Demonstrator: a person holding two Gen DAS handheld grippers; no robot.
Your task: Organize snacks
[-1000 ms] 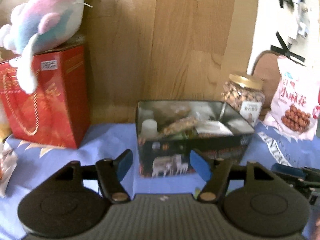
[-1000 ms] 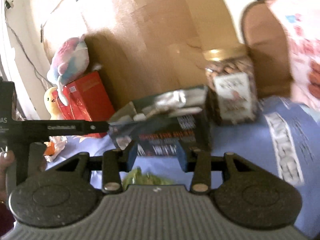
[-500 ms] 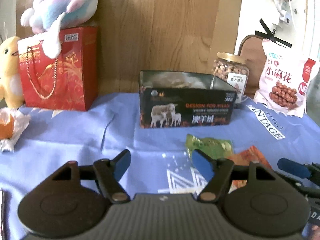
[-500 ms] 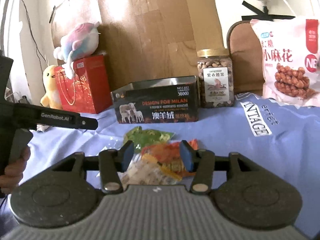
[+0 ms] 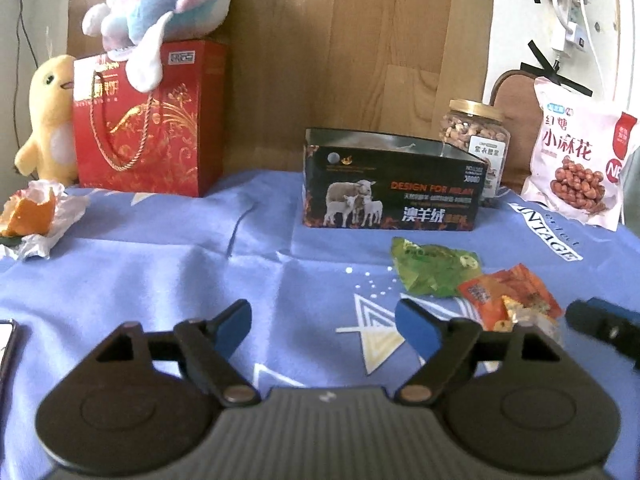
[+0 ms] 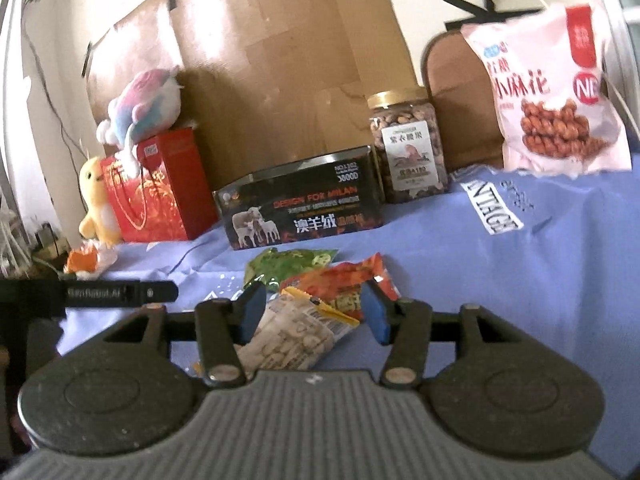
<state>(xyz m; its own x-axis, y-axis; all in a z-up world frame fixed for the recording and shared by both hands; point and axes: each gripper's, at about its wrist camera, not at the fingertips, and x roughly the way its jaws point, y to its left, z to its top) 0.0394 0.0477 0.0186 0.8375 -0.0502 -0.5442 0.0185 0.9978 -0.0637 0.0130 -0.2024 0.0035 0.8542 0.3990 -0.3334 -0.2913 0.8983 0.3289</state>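
A black open box with sheep on its front (image 5: 390, 196) (image 6: 300, 212) stands at the back of the blue cloth. In front of it lie a green snack packet (image 5: 432, 268) (image 6: 288, 264), an orange packet (image 5: 508, 296) (image 6: 340, 280) and a pale packet with a yellow edge (image 6: 296, 328). My left gripper (image 5: 324, 324) is open and empty, low over the cloth left of the packets. My right gripper (image 6: 312, 312) is open, its fingers either side of the pale and orange packets, not closed on them.
A nut jar (image 5: 476, 136) (image 6: 408, 148) and a pink snack bag (image 5: 576, 160) (image 6: 552, 92) stand back right. A red gift bag (image 5: 148, 120) with a plush toy (image 5: 160, 8), a yellow plush (image 5: 48, 120) and a wrapper with orange food (image 5: 36, 216) are at left.
Both grippers have pulled back from the black box and come down toward the cloth. The loose packets came into view, and the right gripper now straddles them.
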